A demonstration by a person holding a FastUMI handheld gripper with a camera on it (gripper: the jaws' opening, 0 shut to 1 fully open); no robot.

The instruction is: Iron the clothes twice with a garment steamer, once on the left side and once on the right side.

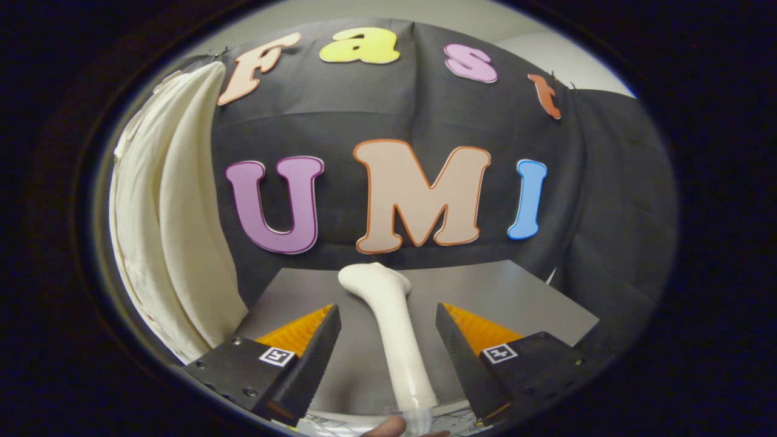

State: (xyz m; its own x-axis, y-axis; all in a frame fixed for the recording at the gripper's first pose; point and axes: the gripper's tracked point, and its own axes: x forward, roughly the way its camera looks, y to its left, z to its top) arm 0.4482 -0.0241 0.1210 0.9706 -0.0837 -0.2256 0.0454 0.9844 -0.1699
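Note:
A white garment steamer point(391, 315) lies on the grey table point(522, 297), its handle running back between my fingers and its head pointing toward the booth wall. My gripper point(388, 325) is open, one finger on each side of the handle with a gap on both sides. A cream-white garment point(176, 224) hangs at the left, beside the table, with long vertical folds.
The black cloth wall stands just behind the table. A fingertip of a person's hand point(388, 426) shows below the steamer's handle near some thin cables point(340, 423). The table's right corner point(592, 318) ends close to the dark cloth.

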